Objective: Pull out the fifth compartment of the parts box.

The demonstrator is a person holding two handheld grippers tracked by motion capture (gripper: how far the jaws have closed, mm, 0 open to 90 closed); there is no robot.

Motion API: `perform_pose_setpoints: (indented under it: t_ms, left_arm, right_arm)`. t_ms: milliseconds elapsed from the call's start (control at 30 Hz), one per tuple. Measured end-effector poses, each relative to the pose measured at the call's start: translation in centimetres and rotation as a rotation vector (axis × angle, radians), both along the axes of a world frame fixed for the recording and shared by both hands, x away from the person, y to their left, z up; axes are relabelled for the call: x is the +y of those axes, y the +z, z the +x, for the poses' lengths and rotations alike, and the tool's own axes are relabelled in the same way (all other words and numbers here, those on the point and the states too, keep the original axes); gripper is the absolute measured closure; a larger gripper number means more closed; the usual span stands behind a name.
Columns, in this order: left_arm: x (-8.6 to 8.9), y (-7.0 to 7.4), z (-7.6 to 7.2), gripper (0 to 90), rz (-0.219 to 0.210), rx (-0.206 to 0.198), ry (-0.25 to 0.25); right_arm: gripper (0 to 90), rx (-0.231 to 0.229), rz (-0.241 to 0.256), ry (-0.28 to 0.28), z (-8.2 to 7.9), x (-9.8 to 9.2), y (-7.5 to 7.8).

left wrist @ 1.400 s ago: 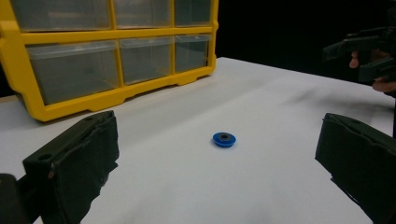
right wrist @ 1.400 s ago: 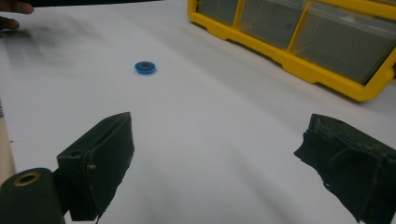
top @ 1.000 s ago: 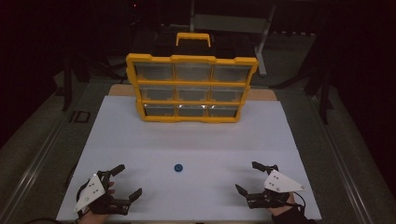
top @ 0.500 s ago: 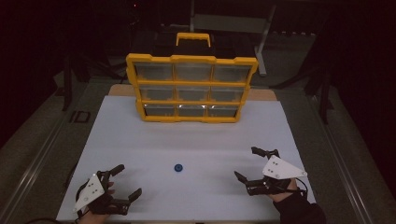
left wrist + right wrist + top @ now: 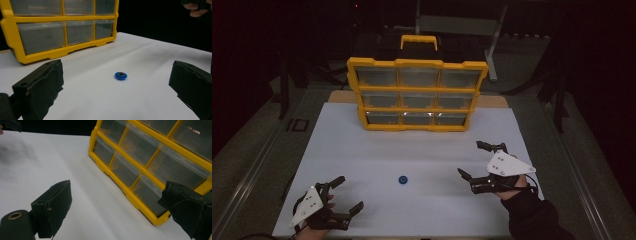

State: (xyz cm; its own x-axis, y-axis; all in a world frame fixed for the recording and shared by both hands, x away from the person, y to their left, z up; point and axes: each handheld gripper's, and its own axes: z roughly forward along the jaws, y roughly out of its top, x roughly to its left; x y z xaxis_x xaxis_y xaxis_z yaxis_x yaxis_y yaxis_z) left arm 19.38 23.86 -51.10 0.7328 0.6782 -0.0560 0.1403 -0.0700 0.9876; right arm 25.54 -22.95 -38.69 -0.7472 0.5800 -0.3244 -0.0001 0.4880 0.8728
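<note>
A small blue round disc (image 5: 402, 179) lies on the white table top (image 5: 412, 150), and it lies between the jaws in the left gripper view (image 5: 121, 75). Behind it stands a yellow drawer cabinet (image 5: 417, 93) with clear drawers, also seen close up (image 5: 62, 27) (image 5: 150, 167). My left gripper (image 5: 346, 194) rests at the near left corner, open and empty, its jaws facing the disc. My right gripper (image 5: 474, 159) hovers to the right of the disc, open and empty, tilted toward the cabinet.
The white top ends at a dark frame on both sides. A tan board edge (image 5: 341, 96) shows beside the cabinet. A metal stand (image 5: 492, 45) rises behind the cabinet in the dark. Bare white surface lies between the disc and the cabinet.
My right gripper has risen and moved forward away from the near edge, turning toward the cabinet. The left gripper and the disc have stayed put.
</note>
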Motion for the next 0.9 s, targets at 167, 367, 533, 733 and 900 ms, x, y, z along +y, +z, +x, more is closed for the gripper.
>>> perform_pose_setpoints:
  t_ms: [167,367,533,733,900]
  left_arm:
    - [0.0,0.0,0.0,0.0,-0.006,0.001,0.002]
    - [0.0,0.0,0.0,0.0,-0.001,-0.002,0.003]
    - [0.1,0.1,0.0,0.0,-0.006,-0.001,0.0]
    - [0.1,0.0,0.0,0.0,-0.003,0.001,0.001]
    - [0.1,0.0,0.0,0.0,-0.001,-0.001,0.002]
  right_arm:
    - [9.8,-0.023,-0.019,0.015,0.6,1.0,0.7]
    - [9.7,-0.042,-0.033,0.027,1.3,1.8,1.6]
    - [9.7,-0.06,-0.03,0.029,1.9,2.2,2.3]
    - [9.7,-0.069,-0.032,0.034,2.7,2.7,3.1]
    - [9.7,-0.068,-0.051,0.035,3.5,3.2,3.7]
